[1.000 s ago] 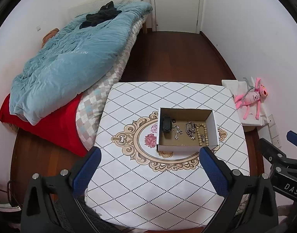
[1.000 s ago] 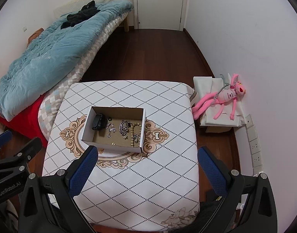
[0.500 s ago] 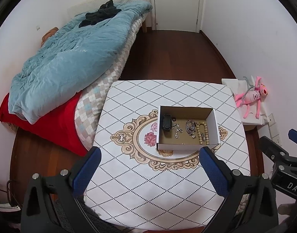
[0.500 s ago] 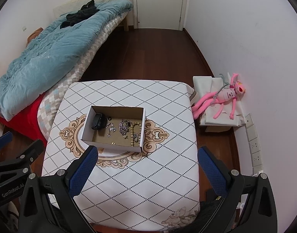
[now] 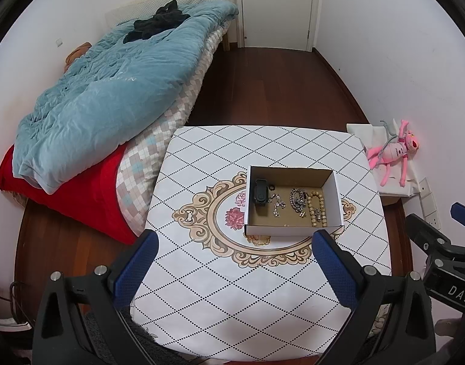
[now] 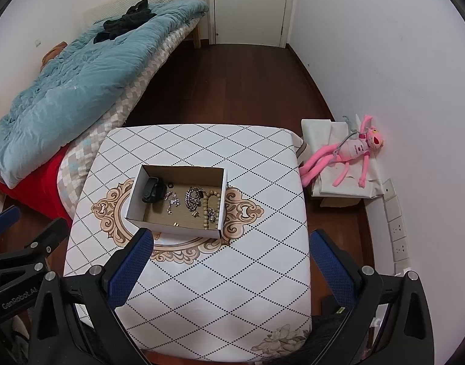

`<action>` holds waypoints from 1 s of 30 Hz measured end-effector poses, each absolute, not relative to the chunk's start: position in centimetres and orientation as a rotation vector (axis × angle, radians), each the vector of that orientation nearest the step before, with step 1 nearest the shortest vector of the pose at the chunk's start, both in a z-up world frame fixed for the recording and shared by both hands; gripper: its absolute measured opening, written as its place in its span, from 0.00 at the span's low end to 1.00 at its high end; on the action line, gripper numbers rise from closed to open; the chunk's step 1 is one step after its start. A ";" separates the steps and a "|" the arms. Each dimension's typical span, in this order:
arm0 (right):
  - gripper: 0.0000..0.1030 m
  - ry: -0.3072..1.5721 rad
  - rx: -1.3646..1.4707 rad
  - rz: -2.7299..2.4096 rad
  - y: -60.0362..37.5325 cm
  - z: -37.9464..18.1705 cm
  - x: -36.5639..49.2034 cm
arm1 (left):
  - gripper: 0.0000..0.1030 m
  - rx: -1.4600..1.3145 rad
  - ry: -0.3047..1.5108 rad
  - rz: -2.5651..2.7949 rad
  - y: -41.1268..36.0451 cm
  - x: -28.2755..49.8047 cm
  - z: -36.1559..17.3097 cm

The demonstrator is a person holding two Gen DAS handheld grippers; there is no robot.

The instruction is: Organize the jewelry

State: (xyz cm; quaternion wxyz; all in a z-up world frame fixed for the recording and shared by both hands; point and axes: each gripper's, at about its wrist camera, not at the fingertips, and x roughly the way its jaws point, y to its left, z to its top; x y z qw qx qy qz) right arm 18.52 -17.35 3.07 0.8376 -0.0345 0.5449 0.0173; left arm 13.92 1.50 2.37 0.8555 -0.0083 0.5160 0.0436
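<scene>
A white cardboard box (image 5: 293, 230) (image 6: 174, 229) sits on the patterned table (image 5: 232, 289) (image 6: 232, 273). Inside lie a black watch-like band (image 5: 260, 193) (image 6: 153, 189), a silver chain bracelet (image 5: 297, 198) (image 6: 193, 198), a beige bead bracelet (image 5: 317, 206) (image 6: 208, 208), a small silver piece (image 5: 276, 203) (image 6: 172, 201) and a tiny gold item (image 6: 175, 223). My left gripper (image 5: 232, 238) is open and empty, held high over the table's near side. My right gripper (image 6: 230, 237) is open and empty, also high above the table. Each gripper shows at the other view's edge.
A bed with a blue quilt (image 5: 110, 97) and red blanket (image 5: 80, 194) stands left of the table. A pink plush toy (image 6: 351, 152) lies on a white box by the right wall, near wall sockets (image 6: 396, 231). A white door (image 5: 275, 6) is at the back.
Both grippers have drifted very slightly; the box and table sit a touch lower in the left view. Nothing was grasped or released.
</scene>
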 end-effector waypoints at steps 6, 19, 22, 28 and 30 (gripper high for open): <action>1.00 1.154 -0.074 0.033 -17.5 3.1 18.5 | 1.00 -0.023 1.078 0.088 1.3 14.0 2.6; 1.00 1.154 -0.078 0.033 -17.9 3.3 18.5 | 1.00 -0.027 1.073 0.084 1.1 13.9 3.1; 1.00 1.155 -0.078 0.033 -17.9 3.3 18.5 | 1.00 -0.029 1.072 0.083 1.1 13.9 3.2; 1.00 1.155 -0.081 0.032 -18.2 3.6 18.4 | 1.00 -0.030 1.069 0.081 1.1 13.8 3.4; 1.00 1.154 -0.084 0.033 -18.2 3.6 18.4 | 1.00 -0.030 1.070 0.082 1.1 13.8 3.4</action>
